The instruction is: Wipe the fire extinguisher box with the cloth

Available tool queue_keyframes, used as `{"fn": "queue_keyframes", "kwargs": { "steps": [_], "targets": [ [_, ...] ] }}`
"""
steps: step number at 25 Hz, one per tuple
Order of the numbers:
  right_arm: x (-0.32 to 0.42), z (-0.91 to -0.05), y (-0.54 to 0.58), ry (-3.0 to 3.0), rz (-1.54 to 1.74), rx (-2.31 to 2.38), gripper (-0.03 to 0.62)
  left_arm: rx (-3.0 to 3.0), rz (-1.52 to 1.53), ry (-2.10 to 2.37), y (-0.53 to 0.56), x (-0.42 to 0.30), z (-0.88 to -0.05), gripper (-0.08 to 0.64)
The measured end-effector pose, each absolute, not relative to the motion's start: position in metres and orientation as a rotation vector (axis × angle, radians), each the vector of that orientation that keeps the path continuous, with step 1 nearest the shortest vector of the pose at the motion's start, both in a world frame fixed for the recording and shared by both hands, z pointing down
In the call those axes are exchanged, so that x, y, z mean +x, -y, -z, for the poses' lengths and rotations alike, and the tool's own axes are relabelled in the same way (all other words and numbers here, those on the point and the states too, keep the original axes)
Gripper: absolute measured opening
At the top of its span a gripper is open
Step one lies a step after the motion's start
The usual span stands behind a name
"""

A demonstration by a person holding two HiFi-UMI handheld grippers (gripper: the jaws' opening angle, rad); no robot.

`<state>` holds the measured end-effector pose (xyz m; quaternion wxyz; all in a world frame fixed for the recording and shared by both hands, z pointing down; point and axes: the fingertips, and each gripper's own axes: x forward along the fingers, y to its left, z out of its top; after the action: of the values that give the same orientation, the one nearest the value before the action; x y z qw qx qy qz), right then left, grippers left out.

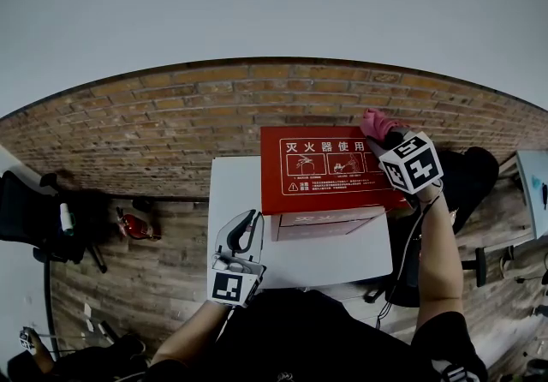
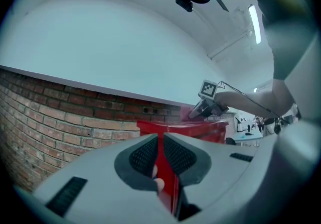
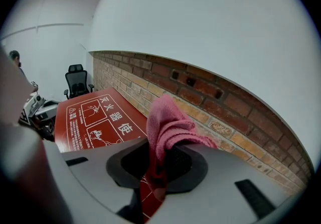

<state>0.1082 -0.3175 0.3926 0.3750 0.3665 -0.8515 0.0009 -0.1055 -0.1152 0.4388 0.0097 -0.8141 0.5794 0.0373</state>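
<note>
Overhead, the rigid-looking fire extinguisher box (image 1: 330, 168) is sitting on the table (image 1: 235, 188); the left gripper view is showing left tongs (image 2: 159, 155) nearly together, empty; the right gripper view, right tongs (image 3: 161, 160) clamping the soft cloth (image 3: 168, 125) (best pinched mid-fold).

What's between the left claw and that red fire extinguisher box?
Nothing sits there. In the head view, only a bare stretch of the white table separates the left claw from the fire extinguisher box.
</note>
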Motion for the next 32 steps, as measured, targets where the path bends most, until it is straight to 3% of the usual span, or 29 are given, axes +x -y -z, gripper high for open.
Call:
{"fn": "queue_keyframes", "kwargs": {
  "steps": [32],
  "targets": [
    [0.029, -0.392, 0.297, 2.228, 0.072, 0.764, 0.074, -2.574, -0.134, -1.831, 0.116, -0.104, -0.439, 0.057]
  ]
}}
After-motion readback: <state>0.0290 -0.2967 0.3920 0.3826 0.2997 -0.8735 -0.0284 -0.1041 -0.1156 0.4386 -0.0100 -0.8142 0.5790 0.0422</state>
